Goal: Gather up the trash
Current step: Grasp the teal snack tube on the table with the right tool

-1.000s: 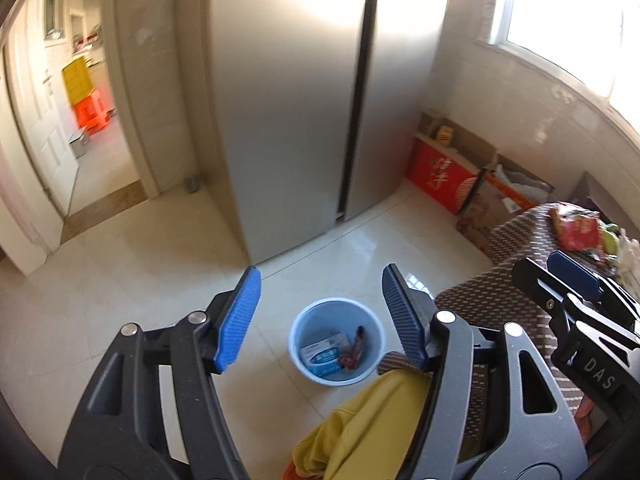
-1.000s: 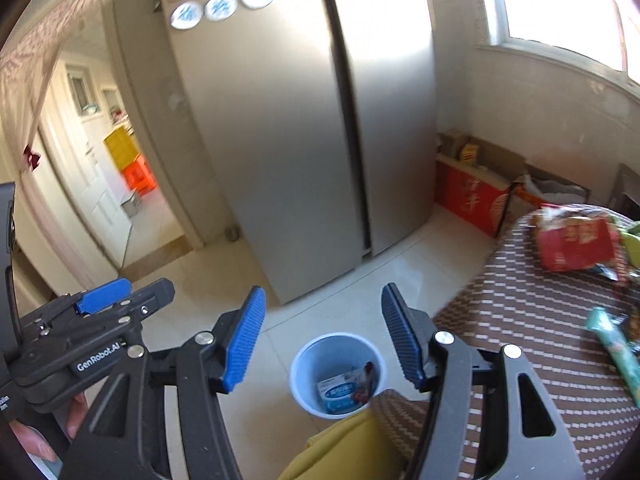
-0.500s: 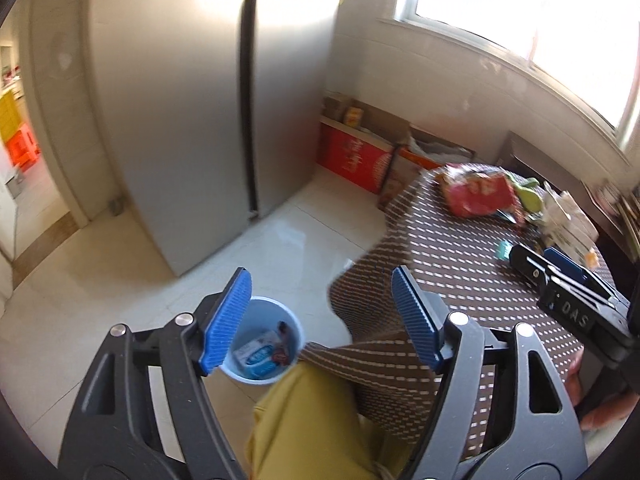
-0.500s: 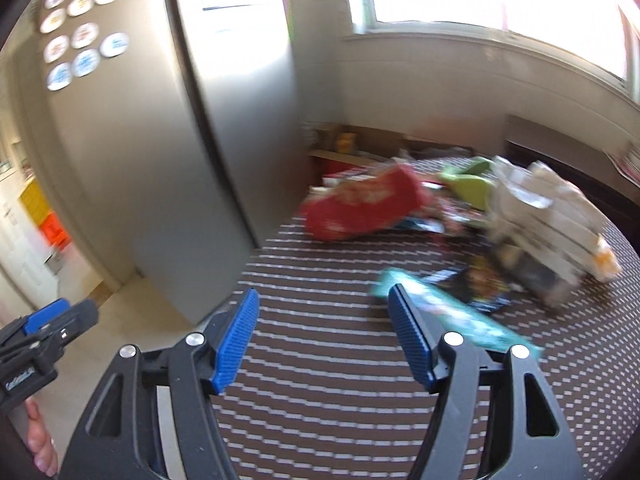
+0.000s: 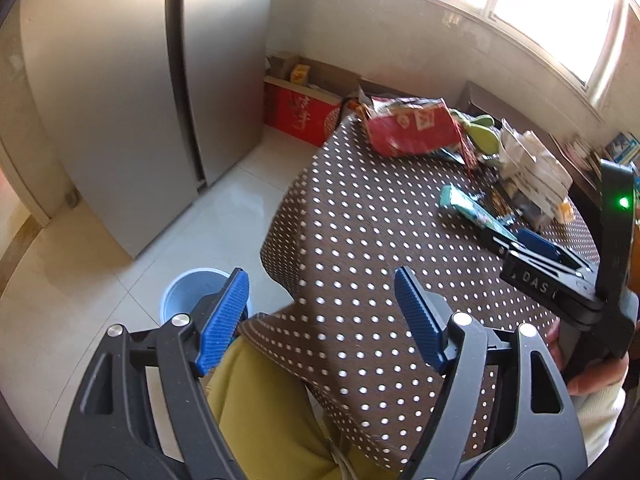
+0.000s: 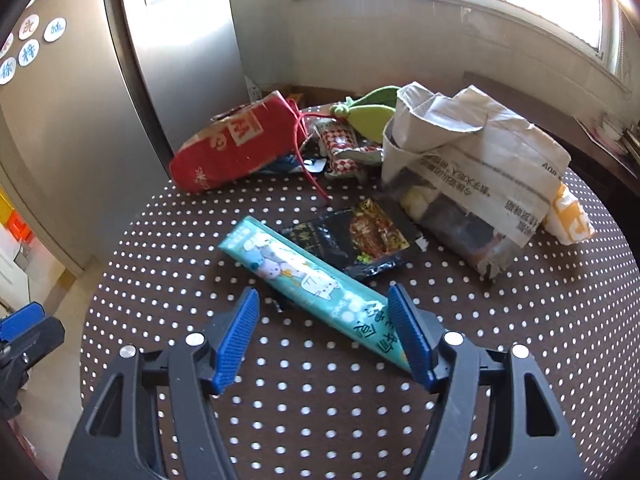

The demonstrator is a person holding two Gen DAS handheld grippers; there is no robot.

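Note:
A long teal wrapper lies on the brown dotted tablecloth; it also shows in the left wrist view. My right gripper is open and empty, its jaws just above the wrapper's near end. A black snack packet, a red bag, and a crumpled paper bag lie behind. My left gripper is open and empty over the table's edge. The blue bin stands on the floor, partly hidden by the left finger.
A steel fridge stands to the left. Red and cardboard boxes sit by the wall under the window. A green object and a checked packet lie at the table's far side. Yellow trousers show below the left gripper.
Both grippers swung right from the floor bin towards the table. The right gripper moved in close over the teal wrapper. Both stayed open.

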